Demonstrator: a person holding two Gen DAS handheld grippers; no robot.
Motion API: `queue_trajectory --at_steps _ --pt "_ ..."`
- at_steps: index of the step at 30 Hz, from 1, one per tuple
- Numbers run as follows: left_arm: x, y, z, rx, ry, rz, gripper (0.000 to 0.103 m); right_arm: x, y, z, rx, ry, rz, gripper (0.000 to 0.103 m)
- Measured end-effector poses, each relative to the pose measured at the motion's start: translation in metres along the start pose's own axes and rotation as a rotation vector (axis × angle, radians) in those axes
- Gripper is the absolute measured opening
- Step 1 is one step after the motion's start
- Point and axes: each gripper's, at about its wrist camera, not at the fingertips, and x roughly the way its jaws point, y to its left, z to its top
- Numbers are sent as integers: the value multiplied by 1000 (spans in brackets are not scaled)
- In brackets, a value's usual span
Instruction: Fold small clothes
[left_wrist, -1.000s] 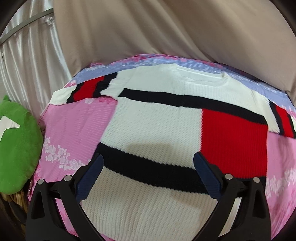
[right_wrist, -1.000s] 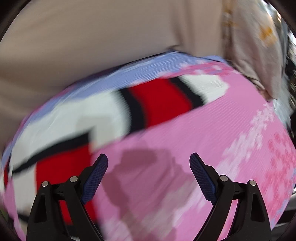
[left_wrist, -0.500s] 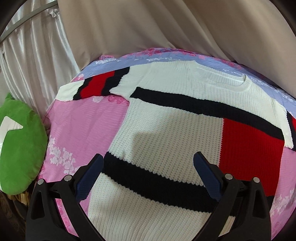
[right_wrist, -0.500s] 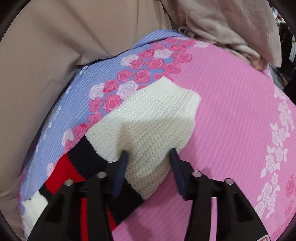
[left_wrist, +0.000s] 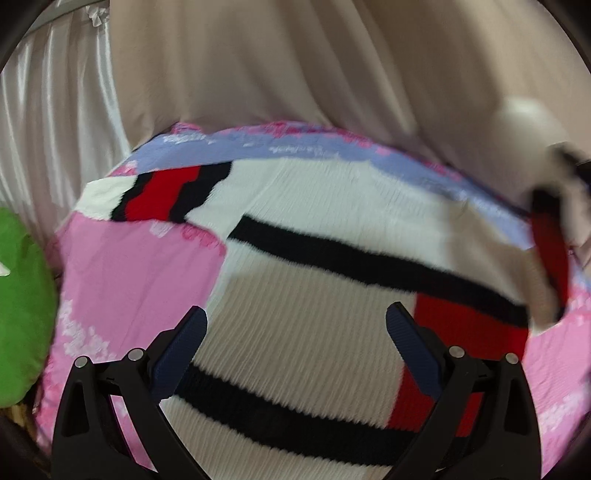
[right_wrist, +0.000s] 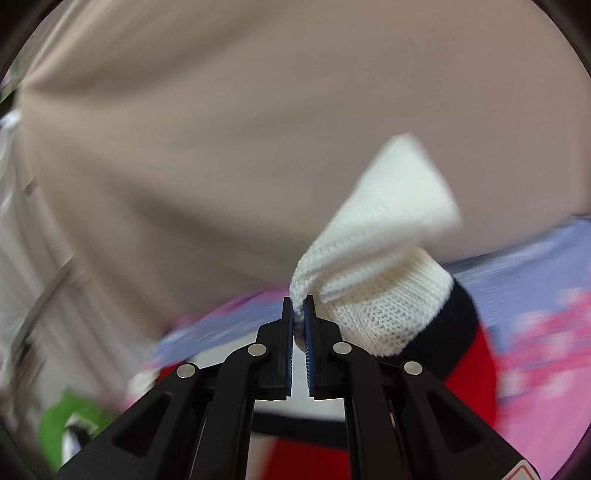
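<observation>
A white knit sweater (left_wrist: 306, 295) with black stripes and red blocks lies flat on a pink and blue flowered bedspread (left_wrist: 133, 273). My left gripper (left_wrist: 295, 339) is open and empty, hovering over the sweater's lower body. Its left sleeve (left_wrist: 159, 194) lies spread out at the far left. My right gripper (right_wrist: 299, 325) is shut on the white cuff of the right sleeve (right_wrist: 384, 251) and holds it lifted off the bed. That raised sleeve also shows blurred in the left wrist view (left_wrist: 546, 229) at the right edge.
A beige curtain (left_wrist: 314, 66) hangs behind the bed, with a white satin curtain (left_wrist: 48, 129) at the left. A green cushion (left_wrist: 22, 306) sits off the bed's left edge; it also shows in the right wrist view (right_wrist: 66, 424).
My right gripper closed on the sleeve cuff and lifted it up and toward the sweater's body. My left gripper drifted slightly, staying open over the sweater.
</observation>
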Motion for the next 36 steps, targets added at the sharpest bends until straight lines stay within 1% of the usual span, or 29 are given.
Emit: queue_trajectory --at_steps 3,5,6,7,8,9,11,12,13,15,17,18,19,20,21,22,23,24,26,27,28,29,30,31,32,33,34,35,36 --pt "5 4 13 -24 -5 -57 98 58 36 -40 -75 134 35 17" --pt "16 7 22 -43 3 -105 98 66 38 -60 -84 164 13 18" --pt "26 7 28 -62 22 -126 98 62 37 -67 -87 162 -9 25" --pt "34 8 31 -78 37 -142 98 51 29 -71 -85 154 -44 37" --pt "50 6 35 -105 71 -168 98 40 27 -78 -79 145 -86 42" --pt "64 5 38 -130 101 -178 98 27 13 -84 -65 145 -147 44" --pt "90 2 42 -184 150 -211 98 7 -24 -95 -32 175 -309 44" --pt "105 1 45 -211 177 -211 98 5 -35 -100 -21 189 -376 44" --pt "120 -1 48 -246 203 -229 98 -5 -51 -105 -4 201 -445 44" --pt "144 -9 53 -293 236 -240 97 -16 -73 -116 36 235 -535 45" --pt "161 -16 56 -315 263 -243 89 -18 -88 -126 60 255 -571 45" --pt "169 -22 58 -324 281 -256 75 -17 -95 -128 65 264 -584 45" --pt "173 -24 60 -323 289 -278 53 -15 -97 -131 64 269 -585 46" --pt "177 -28 62 -313 303 -314 40 -9 -100 -133 63 274 -586 46" --pt "177 -32 64 -301 304 -350 16 -4 -101 -134 65 279 -582 46" --pt "175 -34 67 -287 293 -371 5 -1 -102 -137 68 284 -574 46" --pt "169 -33 71 -279 268 -385 5 3 -101 -139 66 286 -568 46" --pt "154 -28 79 -284 204 -417 5 6 -100 -140 56 283 -566 46" --pt "129 -19 91 -286 118 -465 5 8 -98 -137 33 273 -559 45" --pt "112 -10 97 -289 58 -490 5 5 -90 -137 29 262 -548 43" --pt "106 -4 99 -290 38 -486 5 4 -87 -135 27 251 -537 43" --pt "104 3 97 -281 31 -455 5 3 -84 -134 25 244 -526 43" --pt "107 8 93 -265 40 -425 5 5 -82 -133 21 252 -517 43" --pt "120 12 83 -239 79 -368 6 7 -81 -135 14 265 -521 43" --pt "131 18 73 -232 125 -335 6 9 -81 -138 7 278 -530 43" --pt "148 23 60 -253 199 -319 7 9 -83 -142 13 295 -538 43" --pt "155 27 50 -289 230 -326 7 7 -83 -143 30 297 -535 43" --pt "155 30 46 -310 233 -327 8 3 -83 -140 57 283 -521 43" --pt "154 31 45 -323 221 -325 12 0 -81 -137 69 268 -512 43"
